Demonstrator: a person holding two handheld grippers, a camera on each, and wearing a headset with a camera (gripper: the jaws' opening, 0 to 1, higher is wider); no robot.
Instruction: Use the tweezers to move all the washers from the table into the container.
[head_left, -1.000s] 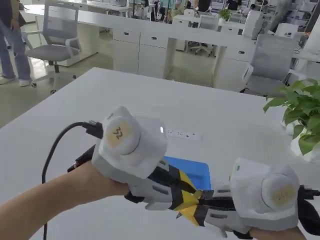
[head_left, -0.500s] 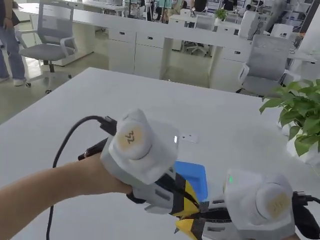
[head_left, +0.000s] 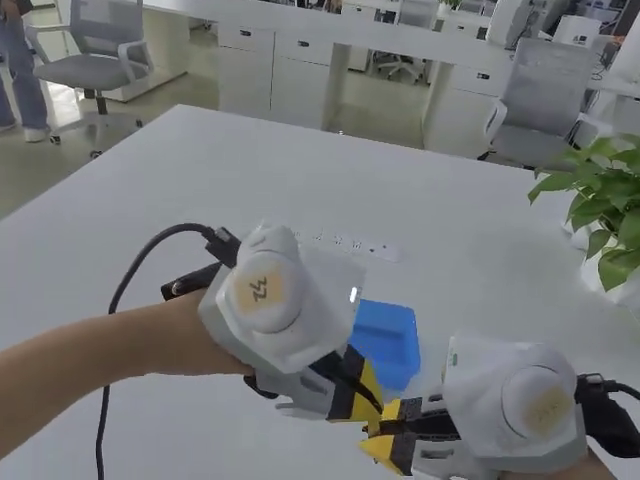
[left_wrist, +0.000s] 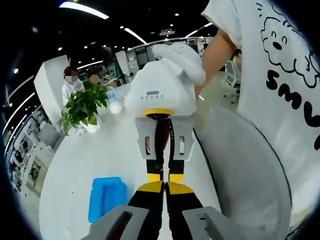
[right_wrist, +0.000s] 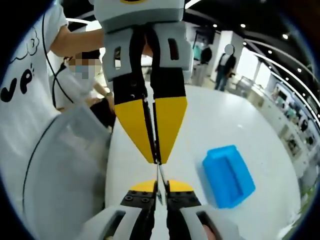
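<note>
Above the surface, tip to tip, left tongs and right tongs both seem clamped on the thin tweezers near the blue container; one should release only once the other grips squarely.

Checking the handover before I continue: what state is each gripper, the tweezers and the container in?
Left gripper: shut on tweezers.
Right gripper: shut on tweezers.
Tweezers: pinched between both grippers.
Container: resting on table, contents hidden.

I'm seeing a plant sitting at right, a chair standing top left, pwr strip lying btwn.
</note>
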